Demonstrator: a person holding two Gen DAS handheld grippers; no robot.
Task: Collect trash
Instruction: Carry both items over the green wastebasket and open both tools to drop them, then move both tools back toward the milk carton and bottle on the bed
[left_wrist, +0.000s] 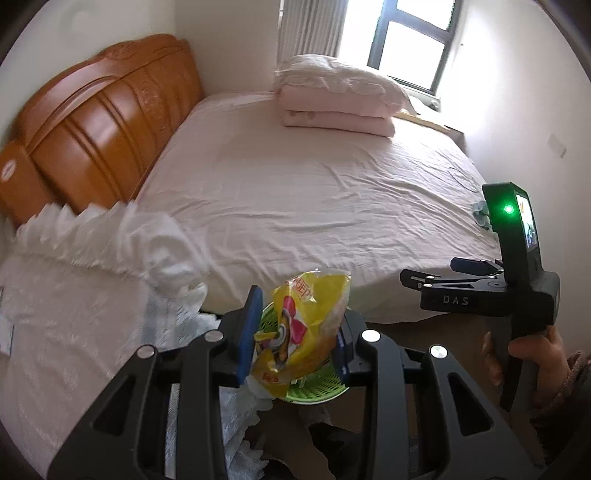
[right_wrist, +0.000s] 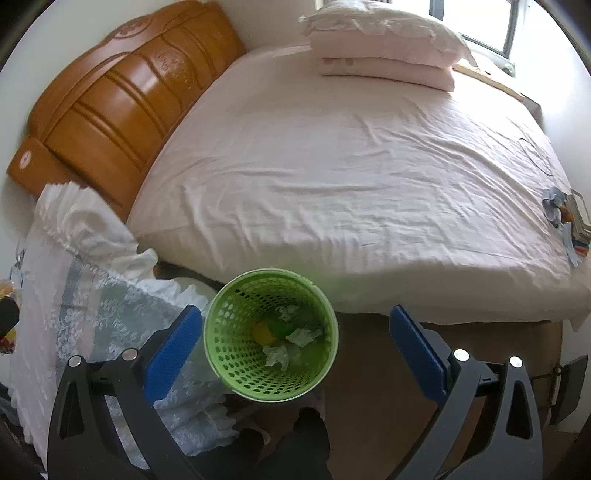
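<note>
In the left wrist view the yellow wrapper (left_wrist: 299, 328) hides most of the green basket (left_wrist: 317, 387). Small items at the bed's (right_wrist: 332, 184) right edge (right_wrist: 565, 218) are cut off, too blurred to identify.

Daylight floods in from the window (left_wrist: 410, 40) at the upper right of my left view, blown out to pure white, and it washes the pink bedsheet (left_wrist: 295, 177) pale. The wooden headboard (left_wrist: 96, 122) at the upper left is smeared with motion blur there, and the white lace cloth (left_wrist: 74, 295) at the lower left is soft too. My right view is a little sharper, though the green basket (right_wrist: 225, 343) has a hazy rim. Both views bow strongly, with dark vignetted corners. The floor at the bottom edge lies in shadow.
</note>
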